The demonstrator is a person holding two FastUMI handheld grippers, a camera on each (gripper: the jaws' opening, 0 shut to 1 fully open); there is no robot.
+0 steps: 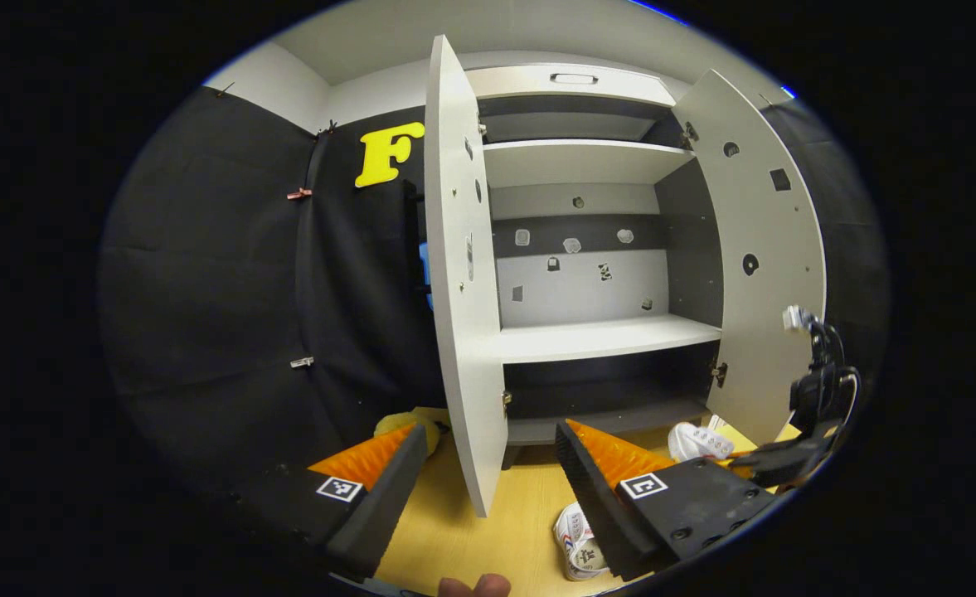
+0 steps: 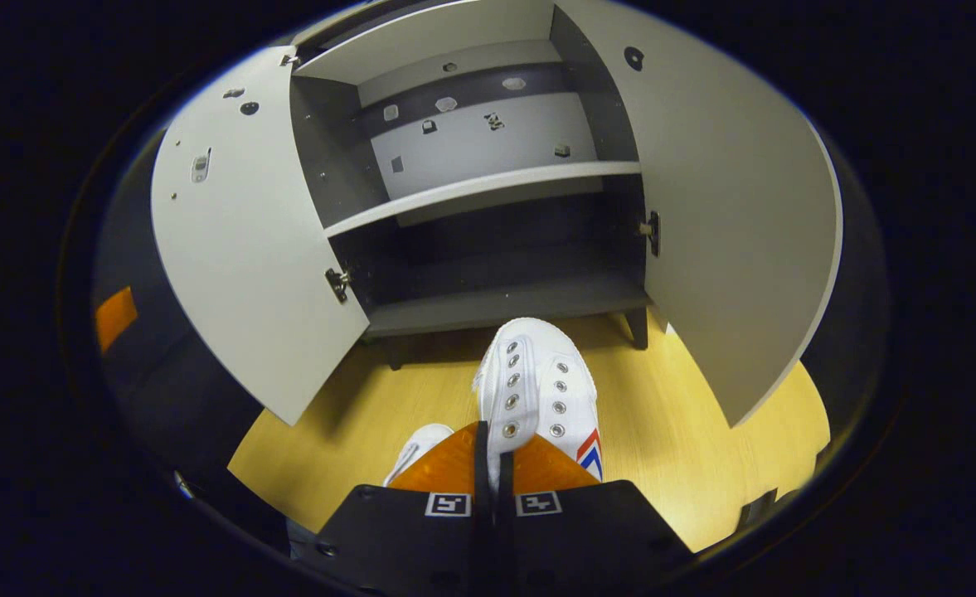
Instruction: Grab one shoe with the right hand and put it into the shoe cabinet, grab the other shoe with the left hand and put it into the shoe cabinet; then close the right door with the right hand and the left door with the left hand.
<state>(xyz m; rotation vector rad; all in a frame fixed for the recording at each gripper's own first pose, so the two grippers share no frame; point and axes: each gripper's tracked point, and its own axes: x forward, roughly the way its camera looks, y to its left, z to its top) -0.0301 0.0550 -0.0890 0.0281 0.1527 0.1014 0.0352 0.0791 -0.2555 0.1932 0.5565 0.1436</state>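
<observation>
shoe cabinet: we see the shoe cabinet (image 2: 488, 207) at 12 o'clock from our right gripper, big and wide open, with a dark bottom shelf (image 2: 504, 303) low down and a light shelf above it.
doors: the left door (image 2: 247, 240) swings out at 10 o'clock and the right door (image 2: 728, 232) swings out at 2 o'clock, so the way in between them is free.
floor: the wood floor (image 2: 670, 448) lies between us and the cabinet.
held shoe: the white shoe (image 2: 537, 390) sits right in front of our right gripper, its long side pointing to 12 o'clock, toe toward the bottom shelf and near its front edge.
right gripper: our right gripper (image 2: 492, 464) is squeezed tight on the back part of this shoe, fingers almost touching.
the way to go: we think the shoe only has to go straight ahead to 12 o'clock, toe first, and over the shelf's front edge.
other shoe: the second shoe (image 1: 579, 539) lies on the floor just beside our left gripper, at about 5 o'clock, so the left hand is the nearer one for it.
left gripper: our left gripper (image 1: 488, 489) is wide apart and holds nothing; the left door's edge stands between its fingers, farther off.
in the way: we think the left door's low corner is the thing to watch.
</observation>
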